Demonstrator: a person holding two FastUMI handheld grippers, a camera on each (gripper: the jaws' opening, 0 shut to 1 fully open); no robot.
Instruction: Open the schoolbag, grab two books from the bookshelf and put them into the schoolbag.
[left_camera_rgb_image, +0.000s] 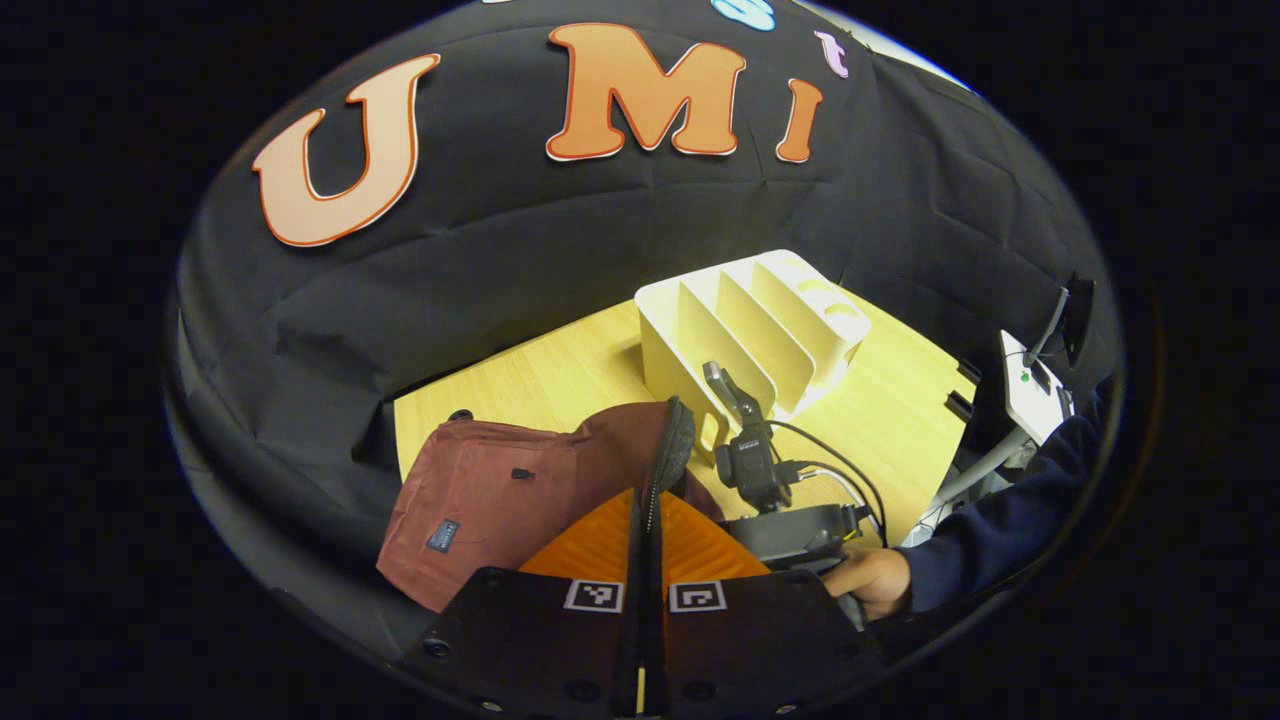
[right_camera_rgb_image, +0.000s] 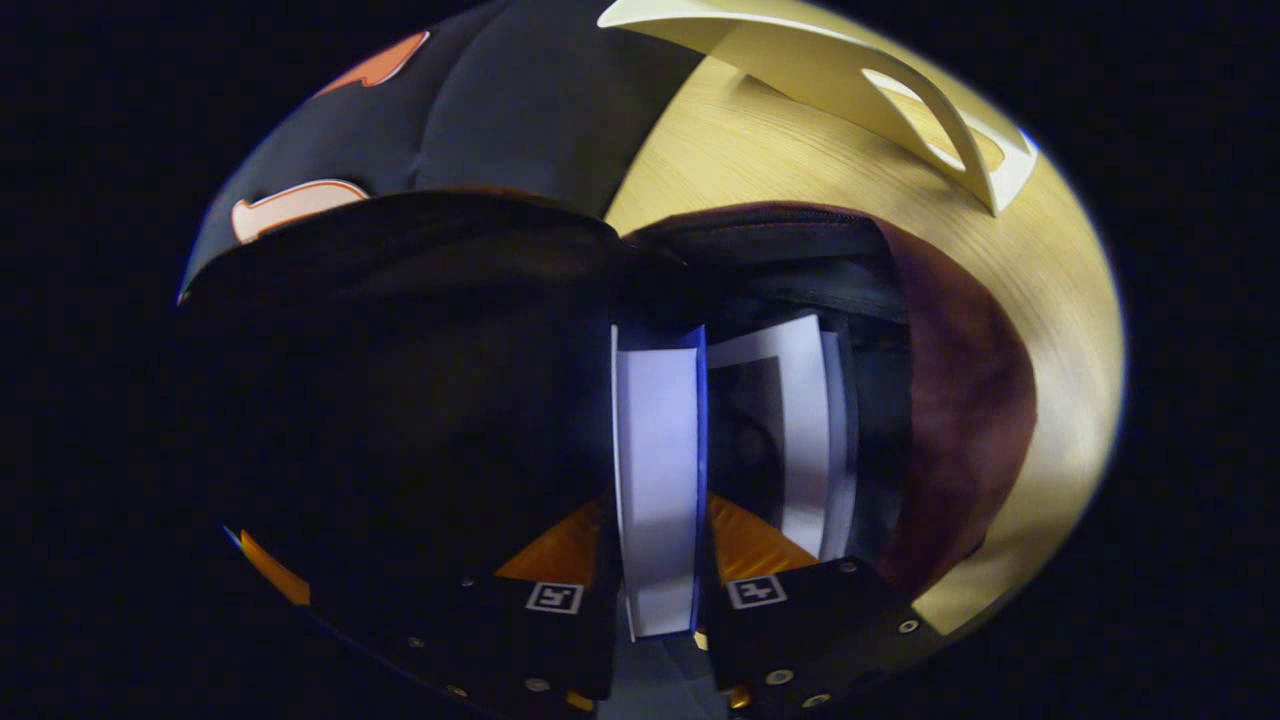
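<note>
Gaping open near the wooden counter's (left_camera_rgb_image: 560, 375) front edge, the maroon fabric schoolbag (left_camera_rgb_image: 480, 500) has the left hand-held gripper (left_camera_rgb_image: 645, 560) clamped on its zippered rim. The right hand-held gripper (right_camera_rgb_image: 655, 600) grips a blue-covered book (right_camera_rgb_image: 657, 450) inside, beside another book (right_camera_rgb_image: 800, 420). Farther back stands the cream slotted bookshelf (left_camera_rgb_image: 760, 320).

Each gripper's black body carries two square black-and-white markers above the jaws, with small round screws along the lower edge. The right gripper (left_camera_rgb_image: 735, 395) (seen from the left gripper view) trails black cables. A dark navy sleeve (left_camera_rgb_image: 1000, 530) covers the arm.
</note>
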